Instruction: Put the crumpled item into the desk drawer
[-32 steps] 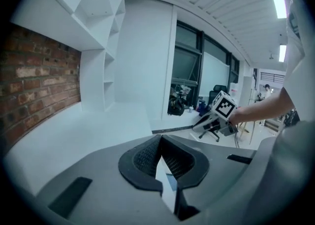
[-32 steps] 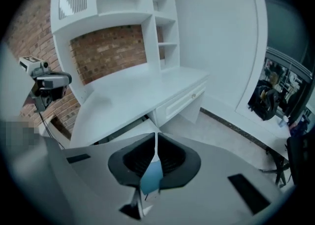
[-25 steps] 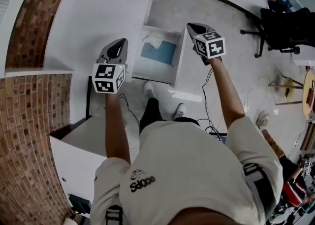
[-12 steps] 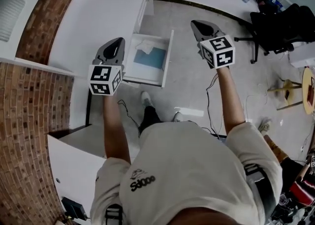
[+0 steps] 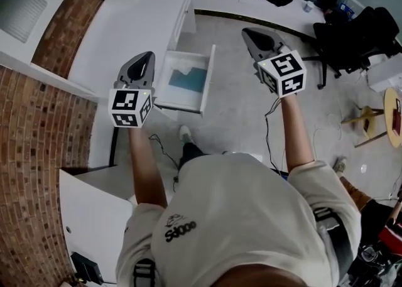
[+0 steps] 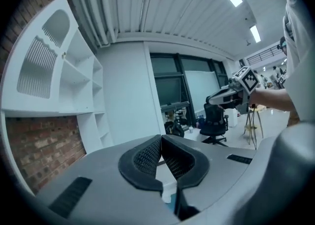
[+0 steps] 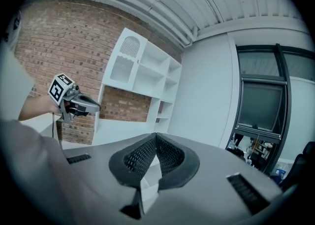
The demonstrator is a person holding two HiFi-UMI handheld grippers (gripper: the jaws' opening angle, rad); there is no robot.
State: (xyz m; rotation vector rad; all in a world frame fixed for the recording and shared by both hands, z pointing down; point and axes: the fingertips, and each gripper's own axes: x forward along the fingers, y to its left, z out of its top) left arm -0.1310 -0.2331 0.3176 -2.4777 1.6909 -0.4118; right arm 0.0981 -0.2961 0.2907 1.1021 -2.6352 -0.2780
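The crumpled item [image 5: 186, 62], a small white wad, lies inside the open drawer [image 5: 208, 78] at its far end, at 12 o'clock from a blue sheet [image 5: 188, 81] on the drawer floor. I judge the risk lies in closing. If the wad stands proud it may snag under the desk [image 5: 144, 16], and an off-centre push may jam the drawer. The wad seems to spread from 9 to 3 o'clock, though it is too small to be sure. My left gripper [image 5: 142, 61] at the drawer's 9 o'clock and my right gripper [image 5: 253, 36] at its 2 o'clock both hang raised, jaws pressed together on nothing.
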